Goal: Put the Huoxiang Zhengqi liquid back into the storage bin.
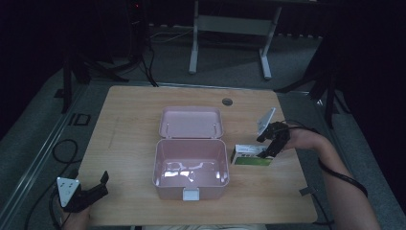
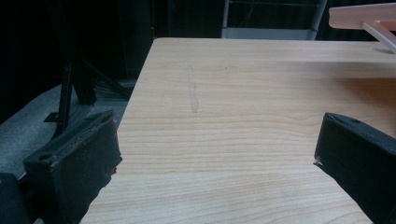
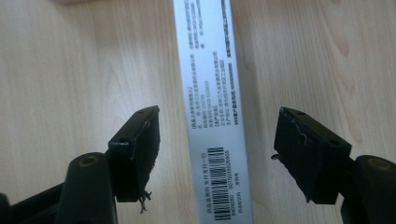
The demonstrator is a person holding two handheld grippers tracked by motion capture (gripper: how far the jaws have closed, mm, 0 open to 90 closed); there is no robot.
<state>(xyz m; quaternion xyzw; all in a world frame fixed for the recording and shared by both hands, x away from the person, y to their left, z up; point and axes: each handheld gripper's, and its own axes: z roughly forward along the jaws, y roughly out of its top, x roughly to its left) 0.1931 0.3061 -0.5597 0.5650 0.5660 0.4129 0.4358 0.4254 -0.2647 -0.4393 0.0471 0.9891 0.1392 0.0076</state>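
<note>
Your right hand-held gripper [image 3: 215,154] hangs over the carton [image 1: 252,156], jaws apart and straddling it, beside the open pink box [image 1: 190,168] on the worktop [image 1: 124,124]. Lower squarely, then close. Left hand-held gripper [image 1: 91,191]: apart, idle.

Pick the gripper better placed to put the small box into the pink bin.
Right. The right gripper hangs open over the small box, fingers straddling it beside the pink bin. The left gripper sits open at the table's near-left corner.

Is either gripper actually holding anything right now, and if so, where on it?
Nothing held. Right gripper is open astride the carton, jaws clear of its sides. Left gripper is open over bare table.
</note>
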